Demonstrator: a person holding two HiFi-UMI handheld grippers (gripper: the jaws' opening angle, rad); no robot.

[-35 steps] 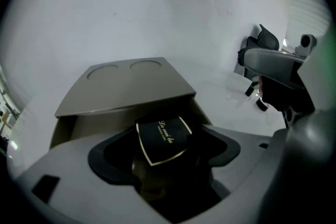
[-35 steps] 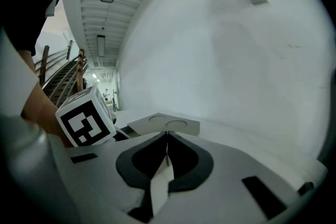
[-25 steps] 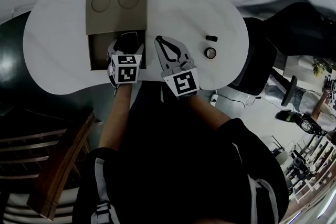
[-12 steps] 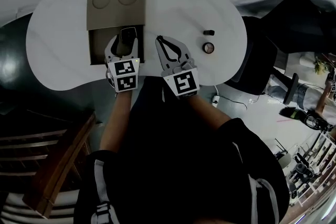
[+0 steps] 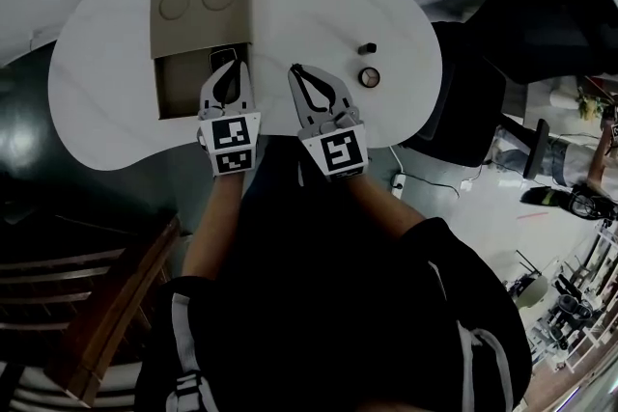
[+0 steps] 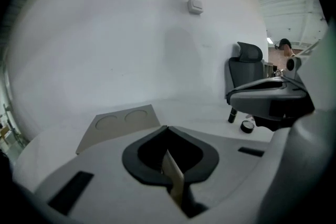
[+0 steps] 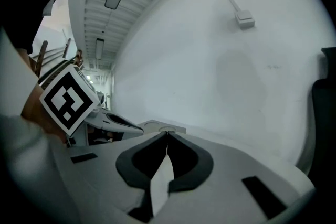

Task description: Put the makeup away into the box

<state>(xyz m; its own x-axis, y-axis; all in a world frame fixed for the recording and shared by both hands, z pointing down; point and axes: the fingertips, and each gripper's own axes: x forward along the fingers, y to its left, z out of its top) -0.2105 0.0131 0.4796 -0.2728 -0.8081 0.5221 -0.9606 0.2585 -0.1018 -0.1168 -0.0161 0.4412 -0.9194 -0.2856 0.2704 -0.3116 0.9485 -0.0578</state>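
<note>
Head view: the box [image 5: 179,90] lies open left of the left gripper [image 5: 234,66], with its lid [image 5: 198,5] folded flat beyond so the tray stays clear. 1 dark case [image 5: 219,56] sits inside, just ahead of those jaws, which have just been closing and meet on nothing. The right gripper [image 5: 294,69] is likewise closed and empty. Right of its jaws, 2 items wait on the table [image 5: 116,101]: a round compact [image 5: 369,76] and a small black piece [image 5: 367,48].
</note>
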